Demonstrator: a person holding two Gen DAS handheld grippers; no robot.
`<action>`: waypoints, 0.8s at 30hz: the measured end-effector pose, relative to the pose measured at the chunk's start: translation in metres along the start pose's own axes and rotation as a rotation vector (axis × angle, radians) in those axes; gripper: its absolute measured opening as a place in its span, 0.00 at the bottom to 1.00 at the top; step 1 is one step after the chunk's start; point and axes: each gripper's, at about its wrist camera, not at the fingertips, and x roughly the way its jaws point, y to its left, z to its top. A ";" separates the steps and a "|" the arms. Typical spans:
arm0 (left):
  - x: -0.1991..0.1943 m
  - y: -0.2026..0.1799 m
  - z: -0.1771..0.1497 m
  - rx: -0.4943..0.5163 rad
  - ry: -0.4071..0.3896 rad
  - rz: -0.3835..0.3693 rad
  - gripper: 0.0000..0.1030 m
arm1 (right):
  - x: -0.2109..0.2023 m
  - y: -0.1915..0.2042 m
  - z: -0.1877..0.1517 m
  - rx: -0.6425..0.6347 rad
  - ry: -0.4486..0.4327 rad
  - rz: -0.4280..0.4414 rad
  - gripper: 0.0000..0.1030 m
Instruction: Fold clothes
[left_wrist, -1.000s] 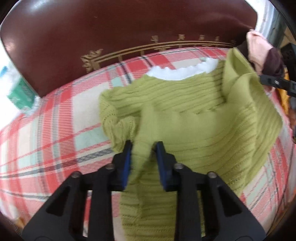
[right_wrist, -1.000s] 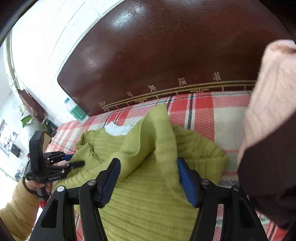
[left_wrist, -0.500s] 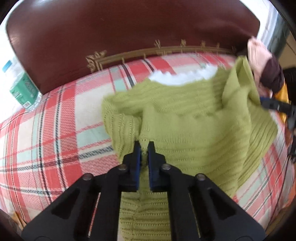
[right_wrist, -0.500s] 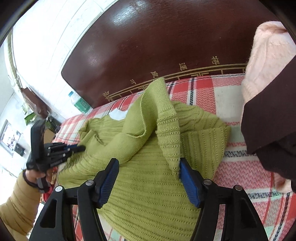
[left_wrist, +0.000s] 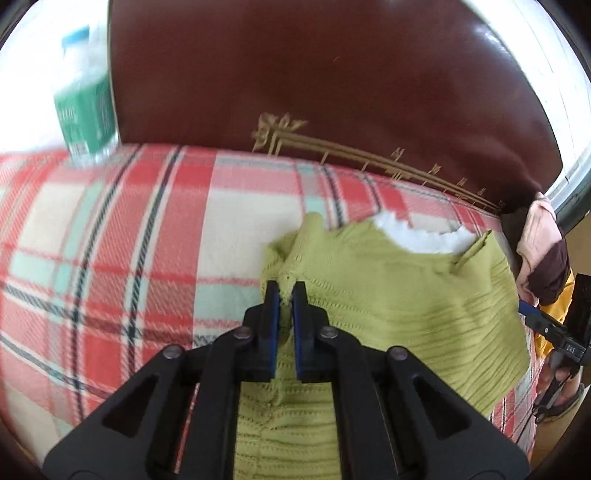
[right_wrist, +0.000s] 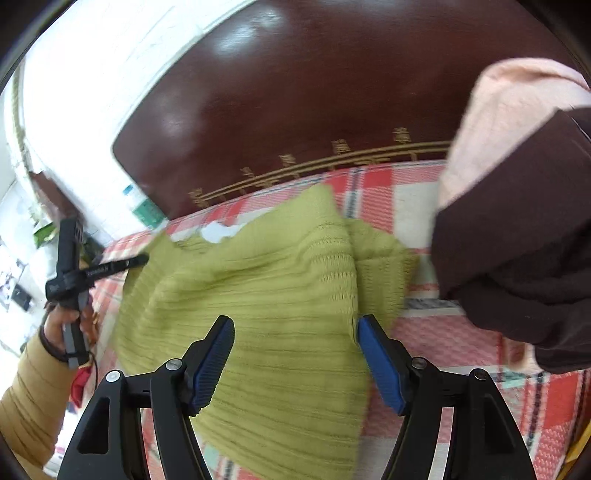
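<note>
Motion blur smears both views, and I see the green sweater (left_wrist: 399, 295) cut off at the frame bottom on the plaid bed (left_wrist: 110, 240). My left gripper (left_wrist: 283, 295) pinches a sweater fold; my right gripper (right_wrist: 295, 354) has its fingers (right_wrist: 214, 362) spread wide over the knit.

The right gripper (right_wrist: 295, 354) hangs over the green sweater (right_wrist: 280, 295), jaws spread wide. At nine o'clock the left gripper (right_wrist: 142, 259) meets the sweater's edge on the plaid bed (right_wrist: 461, 339).
</note>
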 end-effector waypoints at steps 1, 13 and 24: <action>-0.003 0.002 -0.002 -0.016 -0.011 -0.011 0.07 | 0.001 -0.002 0.000 0.008 0.002 -0.013 0.70; -0.069 -0.008 -0.027 0.025 -0.193 0.019 0.61 | 0.011 -0.046 -0.009 0.176 0.019 0.083 0.24; -0.077 -0.126 -0.121 0.490 -0.133 -0.163 0.62 | -0.044 -0.058 -0.074 0.397 -0.028 0.238 0.80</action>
